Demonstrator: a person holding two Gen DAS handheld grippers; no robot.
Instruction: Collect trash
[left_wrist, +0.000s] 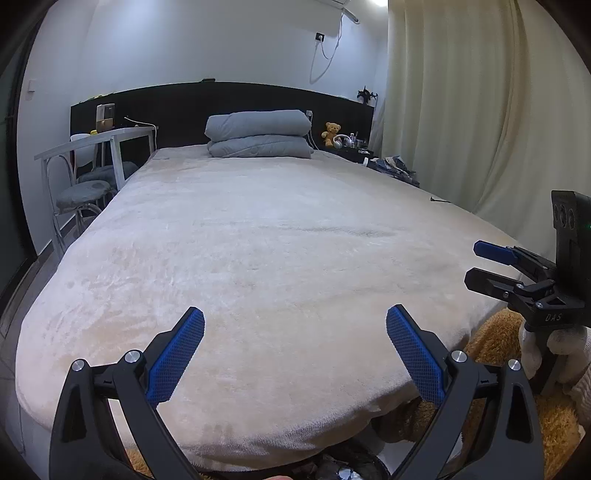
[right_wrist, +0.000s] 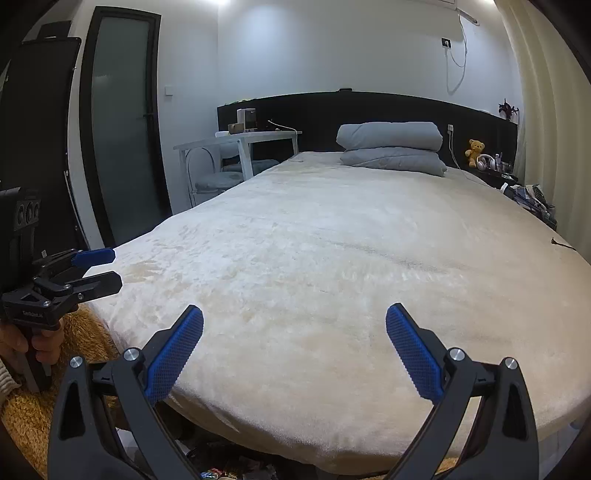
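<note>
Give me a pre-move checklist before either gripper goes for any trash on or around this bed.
1. Left gripper open and empty: ok, fingers spread wide with nothing between them.
2. Right gripper open and empty: ok, same spread.
3. Grippers apart from each other: ok, each shows at the edge of the other's view with a gap between.
4. Target on the bed: cannot tell; only a small dark scrap lies near its right edge, too small to identify.
5. Clutter on the floor under the foot of the bed: cannot tell, mostly hidden.
6. Trash container in view: not ok, none visible.
</note>
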